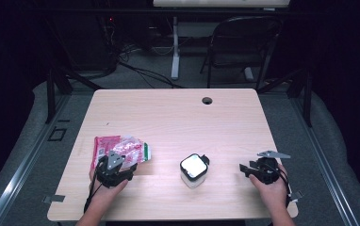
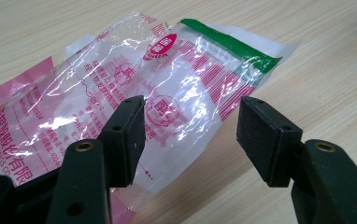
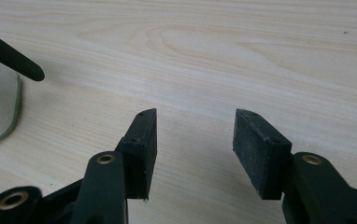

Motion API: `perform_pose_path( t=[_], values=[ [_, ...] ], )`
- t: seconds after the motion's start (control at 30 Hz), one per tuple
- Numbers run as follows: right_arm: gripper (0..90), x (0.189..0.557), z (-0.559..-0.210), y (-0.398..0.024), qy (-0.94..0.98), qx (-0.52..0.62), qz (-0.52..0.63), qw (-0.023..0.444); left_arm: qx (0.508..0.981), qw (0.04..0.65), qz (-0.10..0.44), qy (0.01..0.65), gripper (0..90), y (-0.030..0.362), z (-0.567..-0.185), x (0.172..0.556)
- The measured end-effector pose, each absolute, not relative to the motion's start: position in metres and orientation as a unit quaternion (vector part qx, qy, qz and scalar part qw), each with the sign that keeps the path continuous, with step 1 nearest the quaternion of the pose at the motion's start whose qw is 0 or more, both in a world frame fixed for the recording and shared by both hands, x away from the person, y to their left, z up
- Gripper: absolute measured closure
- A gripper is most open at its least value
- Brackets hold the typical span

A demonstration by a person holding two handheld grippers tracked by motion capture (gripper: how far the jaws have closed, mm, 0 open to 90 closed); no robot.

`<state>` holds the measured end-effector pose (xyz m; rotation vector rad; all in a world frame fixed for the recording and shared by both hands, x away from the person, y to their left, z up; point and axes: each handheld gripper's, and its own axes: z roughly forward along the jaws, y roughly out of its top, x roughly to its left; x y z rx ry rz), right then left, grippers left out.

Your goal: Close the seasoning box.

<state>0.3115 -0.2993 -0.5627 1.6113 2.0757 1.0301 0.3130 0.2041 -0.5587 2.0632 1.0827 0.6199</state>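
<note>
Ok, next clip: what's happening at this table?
A person sits at a wooden table with a gripper in each hand. The left gripper hovers low over a crinkled pink and clear plastic bag, jaws open, the bag's edge lying under them, nothing gripped. The right gripper rests above bare wood at the table's right, jaws open and empty. A small container with a white lid stands between the two, untouched.

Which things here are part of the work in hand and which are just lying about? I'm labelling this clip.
In the work:
- plastic bag, under the open left gripper
- white jar, between the grippers
- right gripper, open over bare table

Lying about:
- folding chair, behind the table
- cables on the floor
</note>
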Motion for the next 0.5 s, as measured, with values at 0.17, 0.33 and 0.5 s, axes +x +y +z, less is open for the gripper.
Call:
perform_pose_path(
  t=[0.17,0.33,0.5],
  values=[
    [49.4,0.3109,-0.5630,-0.2997,0.721,0.567,0.364,0.162,0.797,0.359,0.239,0.422,41.9,0.2043,-0.5588,0.3131],
    [48.8,0.3106,-0.5628,-0.2985,0.722,0.564,0.364,0.166,0.797,0.360,0.239,0.422,41.8,0.2045,-0.5586,0.3133],
    [48.5,0.3101,-0.5631,-0.2971,0.724,0.562,0.363,0.166,0.797,0.361,0.237,0.422,41.8,0.2048,-0.5582,0.3137]
  ],
)
